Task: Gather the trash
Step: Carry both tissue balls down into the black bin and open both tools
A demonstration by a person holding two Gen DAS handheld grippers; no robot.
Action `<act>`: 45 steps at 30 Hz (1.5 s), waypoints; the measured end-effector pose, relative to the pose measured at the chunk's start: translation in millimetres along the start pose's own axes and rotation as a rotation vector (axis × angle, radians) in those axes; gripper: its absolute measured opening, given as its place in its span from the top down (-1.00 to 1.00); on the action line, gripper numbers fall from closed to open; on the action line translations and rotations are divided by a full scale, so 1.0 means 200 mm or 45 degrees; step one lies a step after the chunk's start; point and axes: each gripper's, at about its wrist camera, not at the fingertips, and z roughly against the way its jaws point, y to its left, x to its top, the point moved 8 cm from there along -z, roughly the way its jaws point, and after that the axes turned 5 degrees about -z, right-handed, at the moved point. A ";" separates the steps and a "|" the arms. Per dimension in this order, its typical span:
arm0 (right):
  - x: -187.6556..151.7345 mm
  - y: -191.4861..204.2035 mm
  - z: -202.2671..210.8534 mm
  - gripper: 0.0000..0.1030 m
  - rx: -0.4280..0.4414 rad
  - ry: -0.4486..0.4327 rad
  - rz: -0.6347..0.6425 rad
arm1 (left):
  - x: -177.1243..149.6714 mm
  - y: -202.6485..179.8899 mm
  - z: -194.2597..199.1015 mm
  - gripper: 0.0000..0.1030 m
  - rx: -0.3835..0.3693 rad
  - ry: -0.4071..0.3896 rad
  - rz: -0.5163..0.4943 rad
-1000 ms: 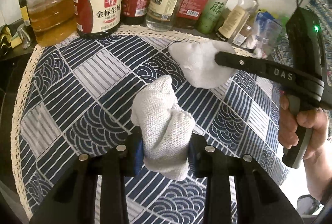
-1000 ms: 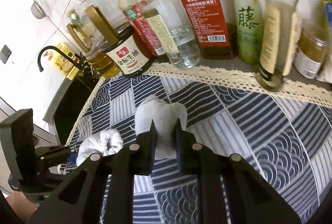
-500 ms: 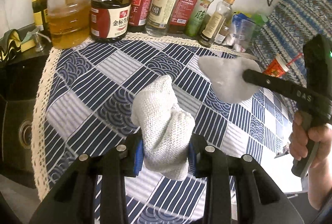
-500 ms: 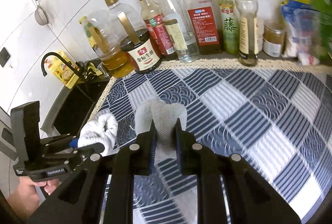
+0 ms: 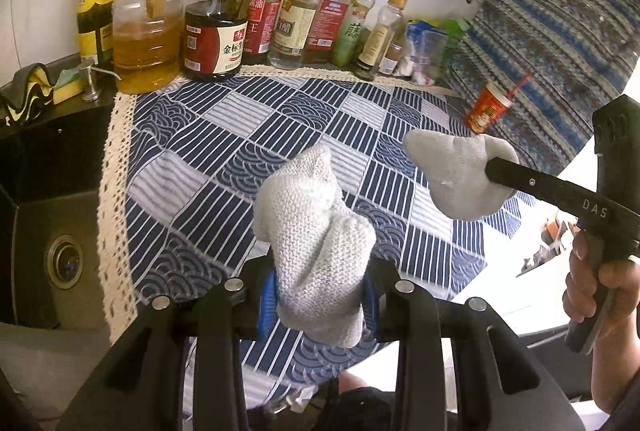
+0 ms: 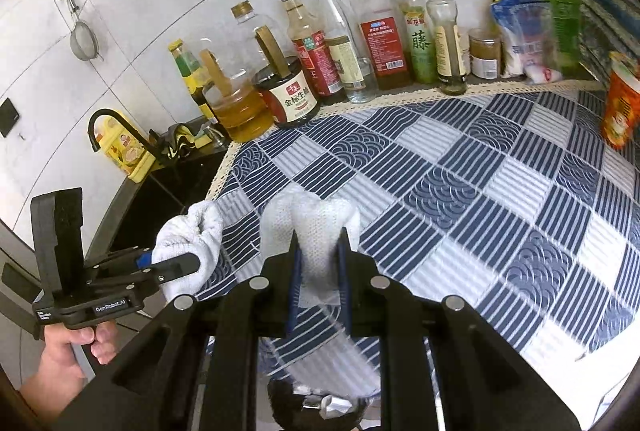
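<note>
Two wads are already lifted clear of the surface (image 5: 224,135), which wears a blue-and-white patterned cloth. Nearest, the left tongs (image 5: 318,295) pinch a crumpled white knitted rag (image 5: 316,243), and the right tongs (image 6: 320,271) pinch a thinner white mesh wipe (image 6: 316,231); each wad hangs in the air above the cloth's near edge. Just below the right tongs sits a dark bin (image 6: 320,407) with crumpled scraps inside, partly hidden. Judging by this, the carrying step is in hand, and the next move calls for bringing each wad over the bin and spreading the tongs. Farther back an orange paper cup (image 6: 620,103) stands on the cloth, and a row of sauce bottles (image 6: 360,43) lines the wall.
</note>
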 end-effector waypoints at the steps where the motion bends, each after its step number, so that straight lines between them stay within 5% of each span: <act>1: -0.03 0.02 0.02 0.66 -0.003 -0.004 -0.009 | -0.02 0.00 0.02 0.37 -0.008 -0.001 -0.001; 12: -0.36 0.19 0.11 0.66 0.032 0.010 -0.031 | -0.30 -0.04 0.14 0.37 -0.099 0.021 -0.011; 29: -0.82 0.27 0.02 0.66 0.061 0.201 -0.014 | -0.75 0.02 0.13 0.37 -0.097 0.134 0.110; 45: -1.19 0.15 -0.15 0.65 0.055 0.433 -0.055 | -1.21 0.05 -0.10 0.37 -0.080 0.390 0.261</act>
